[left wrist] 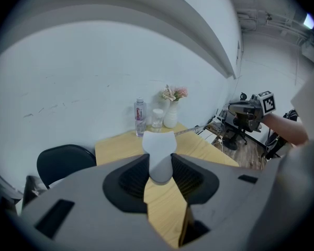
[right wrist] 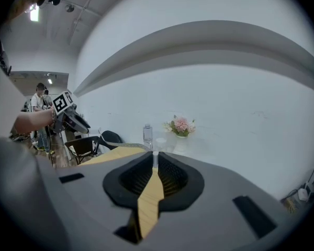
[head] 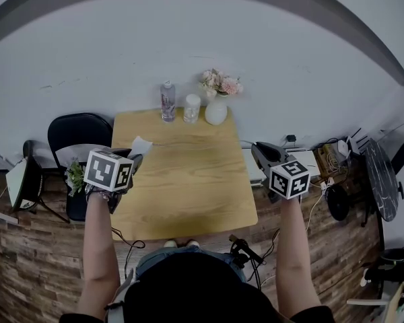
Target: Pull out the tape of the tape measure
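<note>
Left gripper view: ribbed fingers [left wrist: 132, 175] pinch a smooth, presumably plastic tape measure [left wrist: 159, 149].

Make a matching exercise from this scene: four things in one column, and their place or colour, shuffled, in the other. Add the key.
Things:
1. bottle
2. vase
3. chair
4. tape measure

Place or colour:
a. white, clamped between the jaws of the left gripper
b. holds pink flowers
c. black, beside the left edge of the table
d. clear, leftmost of the three things at the table's far edge

Pairs: 1-d, 2-b, 3-c, 4-a
</note>
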Demonstrator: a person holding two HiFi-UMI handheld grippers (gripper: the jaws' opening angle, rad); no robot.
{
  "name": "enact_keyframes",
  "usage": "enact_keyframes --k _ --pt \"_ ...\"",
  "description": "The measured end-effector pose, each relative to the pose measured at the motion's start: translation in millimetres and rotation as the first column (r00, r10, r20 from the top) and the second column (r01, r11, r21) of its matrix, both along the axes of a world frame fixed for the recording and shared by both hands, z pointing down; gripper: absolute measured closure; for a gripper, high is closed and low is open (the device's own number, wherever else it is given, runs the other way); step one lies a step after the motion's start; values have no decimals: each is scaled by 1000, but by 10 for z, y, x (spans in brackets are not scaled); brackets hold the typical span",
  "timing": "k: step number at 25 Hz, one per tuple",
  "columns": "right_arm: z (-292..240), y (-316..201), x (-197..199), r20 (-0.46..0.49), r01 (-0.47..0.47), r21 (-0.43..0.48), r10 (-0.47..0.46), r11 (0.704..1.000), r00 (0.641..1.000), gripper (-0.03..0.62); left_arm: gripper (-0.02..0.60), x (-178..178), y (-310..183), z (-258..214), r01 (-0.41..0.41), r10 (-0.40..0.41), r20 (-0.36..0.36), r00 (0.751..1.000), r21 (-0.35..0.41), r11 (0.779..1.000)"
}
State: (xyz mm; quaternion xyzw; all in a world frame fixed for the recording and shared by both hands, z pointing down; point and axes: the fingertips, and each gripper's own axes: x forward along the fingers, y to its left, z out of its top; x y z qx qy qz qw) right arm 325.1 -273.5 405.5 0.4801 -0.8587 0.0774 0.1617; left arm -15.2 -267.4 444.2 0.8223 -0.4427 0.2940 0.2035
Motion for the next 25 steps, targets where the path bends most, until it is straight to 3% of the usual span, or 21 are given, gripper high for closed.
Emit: enact_keyframes --k 3,8,16,25 --pt "6 -28 -58 18 -2 1 2 1000 1000 551 442 -1 -17 35 -3 4 7 1000 -8 1000" --pt "227 -62 -24 -35 -47 -50 45 998 998 549 442 -62 -52 151 25 -25 13 1000 -32 999" --pt "528 -149 -70 53 -38 -167 47 985 997 549 442 -132 -126 485 72 -73 -11 997 -100 992" --pt "1178 -417 -80 99 -47 -363 88 931 991 549 442 -139 -237 1124 155 -161 -15 987 -192 969"
